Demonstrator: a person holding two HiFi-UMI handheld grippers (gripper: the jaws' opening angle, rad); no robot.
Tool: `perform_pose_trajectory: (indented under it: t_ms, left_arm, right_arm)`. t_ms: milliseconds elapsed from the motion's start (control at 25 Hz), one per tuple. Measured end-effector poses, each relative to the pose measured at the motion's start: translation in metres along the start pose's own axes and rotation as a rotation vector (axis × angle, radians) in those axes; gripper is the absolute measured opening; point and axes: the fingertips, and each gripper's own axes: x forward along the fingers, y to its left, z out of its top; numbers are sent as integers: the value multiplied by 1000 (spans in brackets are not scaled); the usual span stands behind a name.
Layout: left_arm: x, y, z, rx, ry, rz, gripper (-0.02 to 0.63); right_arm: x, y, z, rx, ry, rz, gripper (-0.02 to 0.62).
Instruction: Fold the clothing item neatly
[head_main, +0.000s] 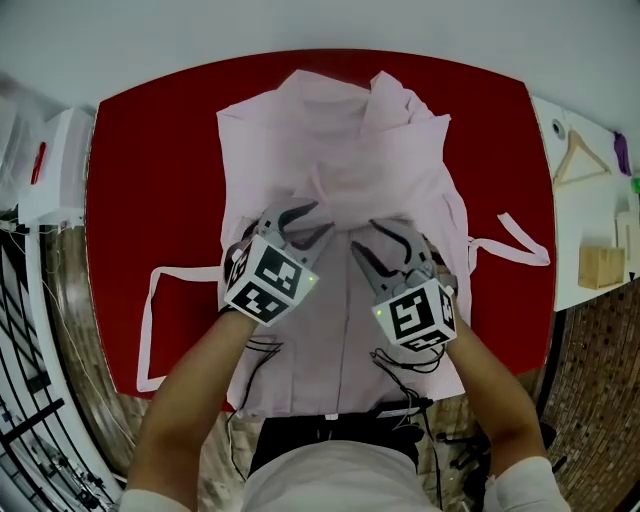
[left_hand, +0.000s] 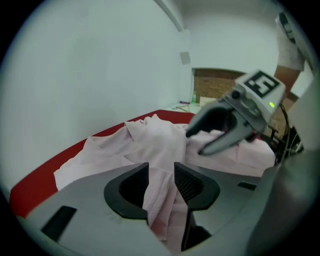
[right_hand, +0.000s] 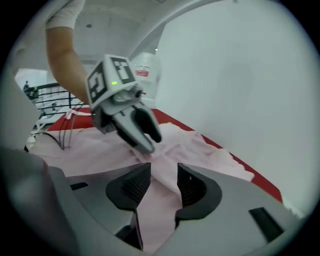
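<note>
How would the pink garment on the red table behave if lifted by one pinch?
Probably floppy: the garment lies creased and bunched. Likely light: a fold drapes limply between the jaws of the left gripper. Its long ties would probably trail.

Garment middle: the pink garment (head_main: 340, 150) is covered at its centre by the left gripper (head_main: 324, 216) and the right gripper (head_main: 363, 236).
Garment hem: at the table's (head_main: 130, 200) near edge, partly hidden behind the forearms (head_main: 190, 400).
Between the jaws: in both gripper views the cloth runs down out of sight behind the gripper body.
Container label: red print on the white container (right_hand: 145, 67), too small to read.
Shelf: white shelf (head_main: 590, 220) beyond the table's right edge, cut off by the picture's edge.
</note>
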Motion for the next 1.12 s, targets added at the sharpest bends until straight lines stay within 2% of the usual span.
perform_pose_trajectory:
  t_ms: [80, 160, 200, 280, 400, 440, 520, 600, 720, 800, 920, 1120]
  left_arm:
    - [11, -3, -7, 67, 53, 7, 147]
    - [18, -1, -12, 82, 78, 29, 147]
    - [20, 1, -13, 77, 83, 44, 147]
    - [25, 7, -15, 65, 98, 62, 147]
    - [29, 11, -21, 44, 126, 61, 128]
    - [28, 13, -22, 19, 123, 59, 73]
    - [25, 20, -23, -70, 96, 55, 37]
    - [20, 32, -25, -207, 54, 52, 31]
    - [8, 52, -34, -462, -6, 54, 28]
    - [1, 63, -42, -574, -20, 73, 26]
    - [-4, 73, -54, -618, 2, 102, 26]
    - [-10, 85, -61, -583, 31, 147, 26]
  right_arm:
    - [-1, -49, -16, 26, 36, -120, 138]
    - [1, -90, -27, 56, 60, -222, 57]
    - [2, -105, -32, 72, 73, -256, 44]
    - [9, -123, -45, 87, 114, -289, 36]
    - [18, -132, -72, 87, 199, -290, 30]
    - [19, -133, -82, 94, 222, -287, 28]
    - [18, -138, -99, 125, 256, -283, 26]
    - [14, -145, -113, 166, 271, -292, 25]
    - [5, -156, -127, 241, 277, -317, 23]
    - [-3, -163, -137, 272, 293, -342, 17]
    - [-12, -170, -148, 312, 302, -361, 15]
    - [-11, -174, -149, 269, 343, -366, 15]
